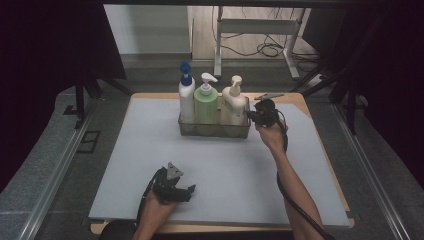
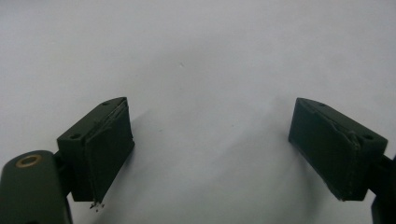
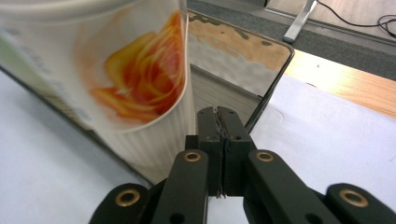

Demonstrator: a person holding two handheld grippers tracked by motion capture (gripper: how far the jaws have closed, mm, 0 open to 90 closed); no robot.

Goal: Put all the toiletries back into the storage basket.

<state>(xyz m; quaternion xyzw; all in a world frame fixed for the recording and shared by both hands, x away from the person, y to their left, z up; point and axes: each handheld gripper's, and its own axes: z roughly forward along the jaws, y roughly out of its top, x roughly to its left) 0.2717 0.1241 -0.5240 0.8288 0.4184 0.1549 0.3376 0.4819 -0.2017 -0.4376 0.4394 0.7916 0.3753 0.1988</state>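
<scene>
right gripper [image 3: 219, 116]: clenched, the two black jaws pressed flat together with barely a seam, tips right up against the end wall of the clear bin [image 3: 233, 60]. I cannot tell whether that thin wall is nipped between the pads or sits just behind them.
right gripper from above [image 1: 248, 115]: at the bin's right end, about rim height, beside the cream pump bottle [image 1: 233, 105].
left gripper [image 2: 210, 154]: released, jaws spread wide with nothing between them, and only grey mat beneath.
left gripper from above [image 1: 190, 190]: parked near the front edge of the mat [image 1: 225, 170], well apart from the bin.
where the bin is: at the far middle of the mat, clear bin [image 1: 215, 131] upright and loaded.
doing this step well: my read is a drag or shift of the bin by its end wall. Get a sure bite on the wall, then pull low and level. Slow is better, since tall bottles tip.
watch for: the cream bottle with the orange print [image 3: 140, 70] sits touching or nearly touching that wall, so a jerk could rock it.
spare hand: the left could steady the far end if the bin twists.
bottles, counted: three, in a row: blue-capped white bottle [image 1: 186, 97], green bottle [image 1: 205, 102], and the cream one.
bins, counted: one.
grippers, counted: two.
</scene>
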